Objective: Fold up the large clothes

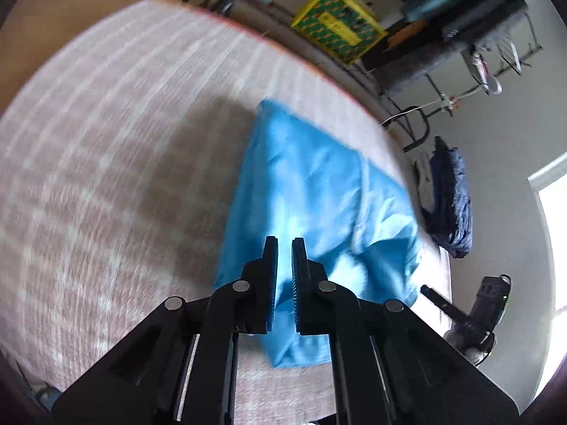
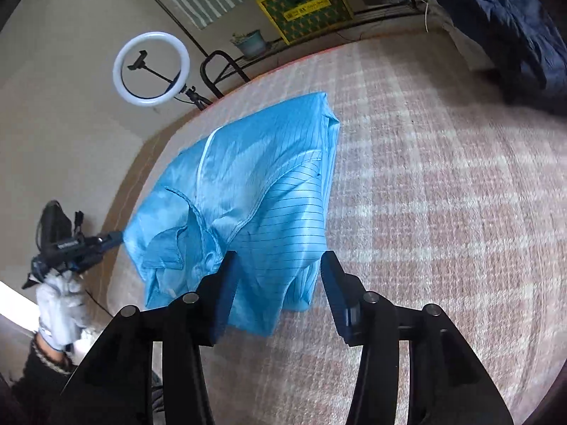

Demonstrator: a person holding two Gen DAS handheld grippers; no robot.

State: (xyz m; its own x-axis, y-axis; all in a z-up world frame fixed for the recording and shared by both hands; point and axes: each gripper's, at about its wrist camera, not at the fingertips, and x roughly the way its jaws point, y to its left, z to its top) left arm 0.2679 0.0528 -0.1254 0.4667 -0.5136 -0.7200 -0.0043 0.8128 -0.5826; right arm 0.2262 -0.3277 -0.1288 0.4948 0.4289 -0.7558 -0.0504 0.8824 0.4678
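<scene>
The shiny pinstriped blue garment (image 2: 244,184) was seen partly folded mid-frame on the checked beige bed (image 2: 443,184). The right hand-held gripper (image 2: 278,292) was held apart above its near hem, probably for regrasping; the left hand-held gripper (image 1: 284,276) was nearly closed, holding nothing.

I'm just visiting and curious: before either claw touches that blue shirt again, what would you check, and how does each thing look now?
1. Blue shirt lies wholly on the bed: ok.
2. Shirt is flat: not ok, the near part is rumpled.
3. Right gripper open and empty: ok.
4. Left gripper open wide enough to take cloth: not ok, only a narrow gap.
5. Left gripper free of cloth: cannot tell.
6. Dark bedding clear of the shirt: ok.
</scene>
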